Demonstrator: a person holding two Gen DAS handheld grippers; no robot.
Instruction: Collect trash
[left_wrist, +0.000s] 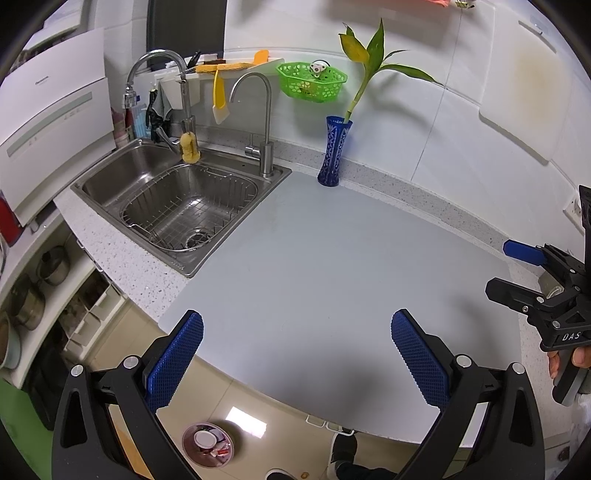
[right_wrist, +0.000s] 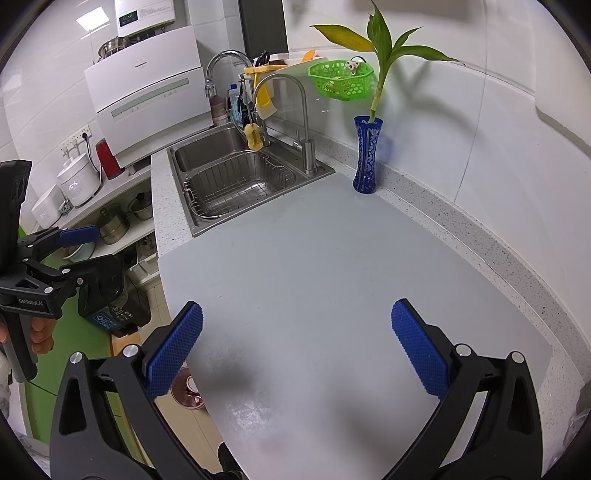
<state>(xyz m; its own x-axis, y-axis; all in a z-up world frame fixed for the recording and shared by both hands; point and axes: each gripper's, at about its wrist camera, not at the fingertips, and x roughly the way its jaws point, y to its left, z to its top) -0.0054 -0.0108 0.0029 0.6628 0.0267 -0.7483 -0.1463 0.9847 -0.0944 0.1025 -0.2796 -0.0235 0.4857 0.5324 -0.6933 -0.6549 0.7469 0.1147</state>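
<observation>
A broad grey mat (left_wrist: 332, 258) is lying bare across the near and middle counter, giving open passage. At the far edge a blue vase (left_wrist: 334, 151) with a leaning plant is standing in the way; the steel sink (left_wrist: 177, 206) with its taps is bounding the left.

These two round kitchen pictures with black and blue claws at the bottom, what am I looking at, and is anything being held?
There is no robot here. A person holds a hand-operated claw in each hand, and each claw carries a wide-angle camera looking forward along its two blue fingers. One picture is from the left claw, the other from the right claw; each also catches the other claw at its edge. Both claws are open and hold nothing. Below them lies a grey mat on the counter. A blue vase with a plant stands at its far edge, next to the steel sink. On the floor sits a small bin with scraps inside.
</observation>
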